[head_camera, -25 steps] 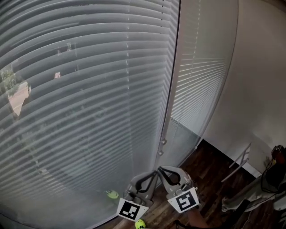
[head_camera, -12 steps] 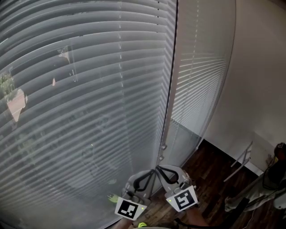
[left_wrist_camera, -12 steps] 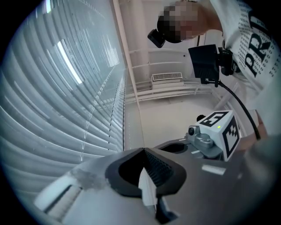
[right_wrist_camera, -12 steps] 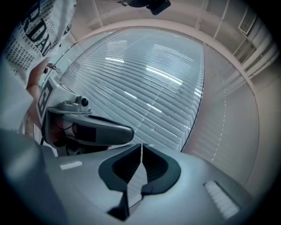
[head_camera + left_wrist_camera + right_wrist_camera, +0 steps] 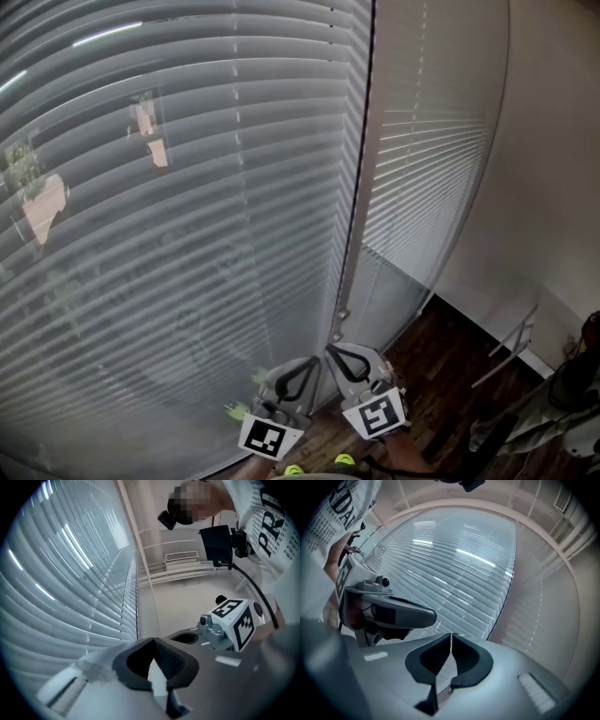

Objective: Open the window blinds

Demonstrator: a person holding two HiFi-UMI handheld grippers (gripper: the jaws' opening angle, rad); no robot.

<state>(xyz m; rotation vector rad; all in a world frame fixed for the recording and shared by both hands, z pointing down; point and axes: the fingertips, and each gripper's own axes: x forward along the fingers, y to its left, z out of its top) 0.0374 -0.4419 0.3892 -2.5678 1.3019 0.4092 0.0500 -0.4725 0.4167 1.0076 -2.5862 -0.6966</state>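
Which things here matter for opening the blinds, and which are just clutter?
Job: window blinds, pull cord, left tool, right tool, both shut.
Lying about: white rack by the wall, pale bundle on the floor.

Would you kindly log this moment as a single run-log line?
blinds: lowered | left gripper: shut | right gripper: shut | both tips near pull cord, grip unclear

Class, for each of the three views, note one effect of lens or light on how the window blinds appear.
Head view: the blinds bow into arcs though their slats are straight, with pale glare streaks at upper left. Left gripper view: dark rounded corners, the blinds fanning out in curves, a mosaic patch at the top. Right gripper view: bright glare also crosses the blinds, and the corners go dark.
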